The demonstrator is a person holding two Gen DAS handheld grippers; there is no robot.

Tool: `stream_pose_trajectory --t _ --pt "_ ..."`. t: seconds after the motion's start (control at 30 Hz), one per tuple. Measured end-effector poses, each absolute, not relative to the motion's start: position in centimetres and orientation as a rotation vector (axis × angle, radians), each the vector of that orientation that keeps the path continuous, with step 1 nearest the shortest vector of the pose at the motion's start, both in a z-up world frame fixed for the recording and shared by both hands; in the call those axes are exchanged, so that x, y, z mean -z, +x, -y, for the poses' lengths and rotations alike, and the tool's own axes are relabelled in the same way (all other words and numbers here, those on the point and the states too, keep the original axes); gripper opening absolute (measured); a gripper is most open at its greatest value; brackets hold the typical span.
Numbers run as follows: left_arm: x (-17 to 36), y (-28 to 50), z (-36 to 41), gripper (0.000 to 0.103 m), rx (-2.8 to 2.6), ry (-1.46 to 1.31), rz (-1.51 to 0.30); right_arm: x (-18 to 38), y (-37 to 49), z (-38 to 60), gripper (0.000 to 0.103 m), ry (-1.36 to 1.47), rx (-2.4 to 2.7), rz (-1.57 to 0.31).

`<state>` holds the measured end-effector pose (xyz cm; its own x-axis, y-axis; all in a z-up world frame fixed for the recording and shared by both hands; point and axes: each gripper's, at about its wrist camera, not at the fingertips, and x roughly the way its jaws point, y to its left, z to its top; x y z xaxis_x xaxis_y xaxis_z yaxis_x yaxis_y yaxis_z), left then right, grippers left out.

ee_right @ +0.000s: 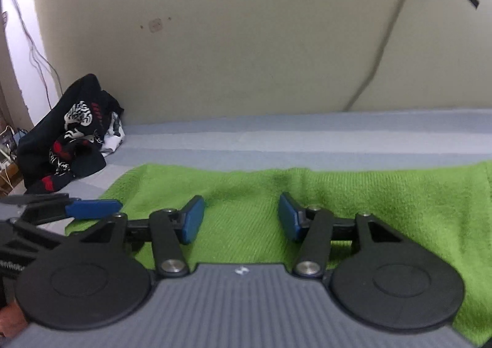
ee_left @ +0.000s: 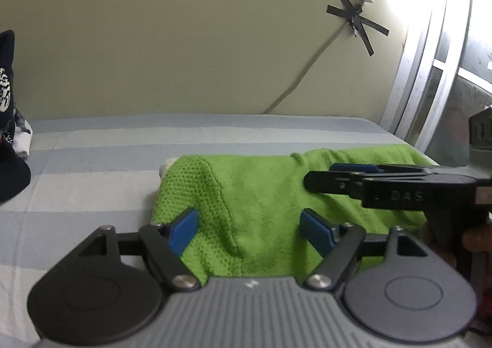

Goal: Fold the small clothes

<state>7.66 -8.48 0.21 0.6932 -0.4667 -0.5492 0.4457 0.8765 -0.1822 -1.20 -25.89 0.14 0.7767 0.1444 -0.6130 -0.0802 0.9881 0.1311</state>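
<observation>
A bright green knitted cloth [ee_left: 261, 194] lies folded on the striped blue-grey bed sheet [ee_left: 92, 163]; it also shows in the right wrist view [ee_right: 369, 194]. My left gripper [ee_left: 249, 231] is open, its blue pads straddling the cloth's near left part just above it. My right gripper [ee_right: 241, 218] is open over the cloth's near edge, empty. The right gripper appears in the left wrist view [ee_left: 338, 175] from the side, over the cloth's right part. The left gripper's blue fingertip [ee_right: 92, 209] shows at the left of the right wrist view.
A heap of dark printed clothes [ee_right: 67, 138] lies at the bed's far left against the wall; it shows at the left edge of the left wrist view [ee_left: 9, 120]. A taped cable [ee_left: 353, 17] runs down the wall. A window frame [ee_left: 430, 86] stands at the right.
</observation>
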Motion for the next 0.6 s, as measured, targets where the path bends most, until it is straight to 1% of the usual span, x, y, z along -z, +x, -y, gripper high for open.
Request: stream_pose_trajectory --t 0.13,0.27,0.33,0.43,0.47,0.53,0.6 --pt "-0.2 7.6 8.0 0.080 0.528 -0.066 -0.617 -1.1 -3.3 26.9 0.059 0.159 -0.128 -0.653" --pt "-0.3 7.6 7.6 0.084 0.540 -0.089 -0.611 -3.8 -6.0 29.1 0.059 0.224 -0.099 -0.564" --pt "-0.4 7.5 7.8 0.085 0.537 -0.076 -0.610 -4.6 -7.2 30.3 0.059 0.250 -0.088 -0.559" --pt "-0.3 7.4 8.1 0.087 0.532 -0.055 -0.608 -1.7 -7.8 31.1 0.058 0.269 -0.063 -0.747" --pt "-0.4 7.4 8.1 0.087 0.532 -0.052 -0.608 -1.5 -9.0 30.7 0.059 0.225 -0.074 -0.686" --pt "-0.4 7.4 8.1 0.089 0.533 -0.052 -0.608 -1.8 -10.3 30.2 0.059 0.187 -0.082 -0.676" --pt "-0.4 7.4 8.2 0.090 0.536 -0.053 -0.610 -2.0 -11.3 30.7 0.059 0.230 -0.071 -0.656"
